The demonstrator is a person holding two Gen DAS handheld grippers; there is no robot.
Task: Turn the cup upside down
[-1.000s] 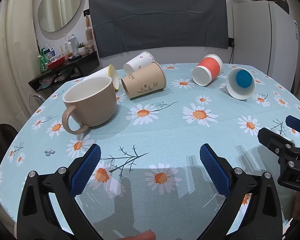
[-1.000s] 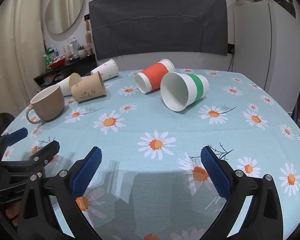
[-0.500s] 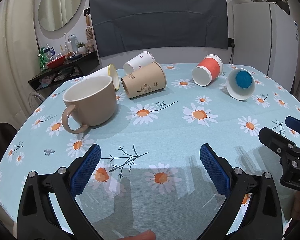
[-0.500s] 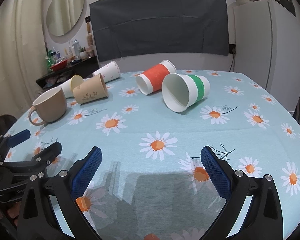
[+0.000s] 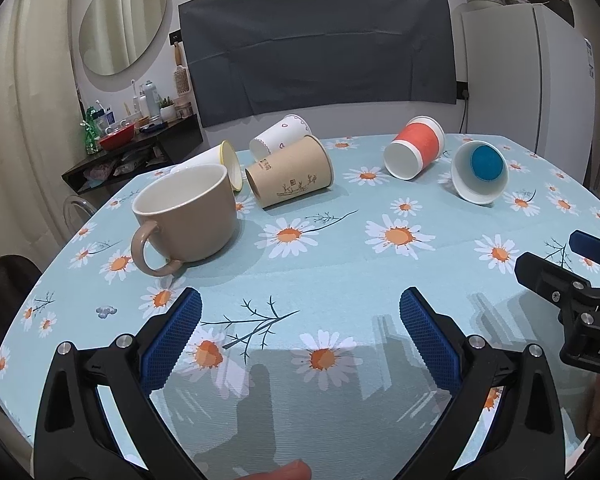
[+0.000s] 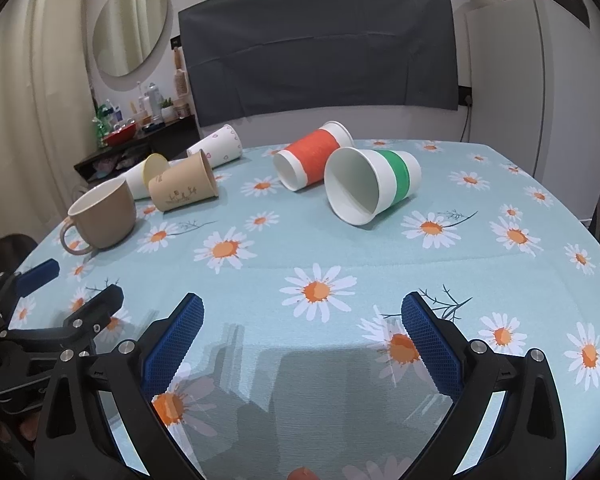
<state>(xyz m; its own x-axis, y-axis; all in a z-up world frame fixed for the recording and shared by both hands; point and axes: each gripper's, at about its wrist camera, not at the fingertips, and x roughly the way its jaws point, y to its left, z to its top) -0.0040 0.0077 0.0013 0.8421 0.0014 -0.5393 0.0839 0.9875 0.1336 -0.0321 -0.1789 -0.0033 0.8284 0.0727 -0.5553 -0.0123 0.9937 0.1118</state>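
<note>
A tan ceramic mug (image 5: 188, 216) stands upright on the daisy tablecloth at the left, handle toward me; it also shows in the right wrist view (image 6: 102, 216). Several paper cups lie on their sides behind it: a brown one (image 5: 290, 178), a yellow-lined one (image 5: 220, 160), a heart-print one (image 5: 282, 136), a red one (image 5: 416, 148) and a green-banded one (image 6: 374, 186) with a blue inside bottom (image 5: 486, 164). My left gripper (image 5: 300, 312) is open and empty, low over the near table, right of the mug. My right gripper (image 6: 302, 316) is open and empty.
The round table (image 6: 500, 300) carries a light blue daisy cloth. A fridge (image 5: 540, 92) stands at the back right and a cluttered shelf (image 5: 132, 140) at the back left. A dark chair (image 5: 4, 292) sits by the table's left edge.
Both grippers have drifted slightly; the right wrist view has edged a little to the left. No cup has moved and both grippers stay open.
</note>
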